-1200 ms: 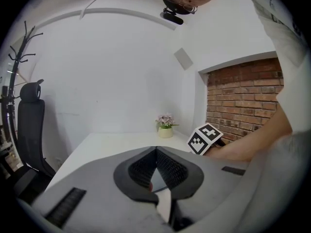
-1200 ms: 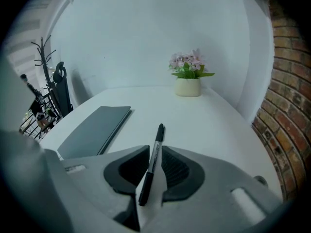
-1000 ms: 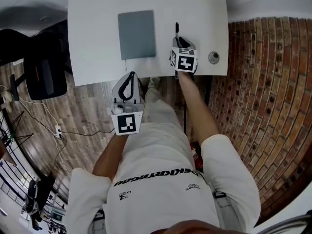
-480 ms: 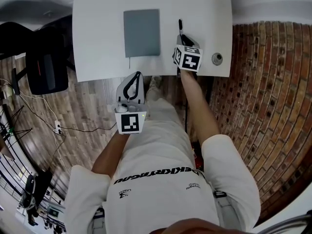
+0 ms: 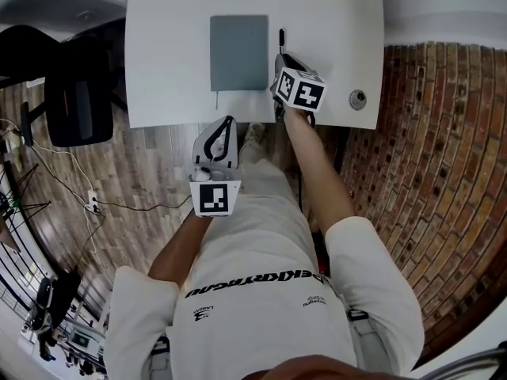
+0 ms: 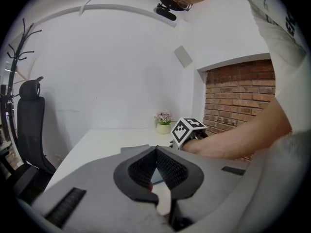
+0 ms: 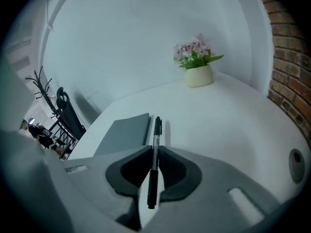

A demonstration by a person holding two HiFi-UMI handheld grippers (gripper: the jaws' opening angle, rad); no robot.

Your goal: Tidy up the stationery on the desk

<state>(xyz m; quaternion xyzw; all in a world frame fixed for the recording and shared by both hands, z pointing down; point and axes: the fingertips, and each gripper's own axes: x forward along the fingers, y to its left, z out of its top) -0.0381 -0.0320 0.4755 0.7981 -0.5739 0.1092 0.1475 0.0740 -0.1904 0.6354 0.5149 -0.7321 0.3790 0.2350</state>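
White desk (image 5: 170, 54), brick wall (image 5: 432, 172), wooden floor (image 5: 146, 176), black chair (image 5: 75, 105).

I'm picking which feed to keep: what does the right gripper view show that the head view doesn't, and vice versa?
Only the right gripper view: the right claw, whose jaws have just been closing, pinching the pen; a coat rack. Only the head view: the left claw, short of the desk; the person's shirt. Both: pen, notebook, desk hole.

left gripper (image 6: 156, 148) — jaws together
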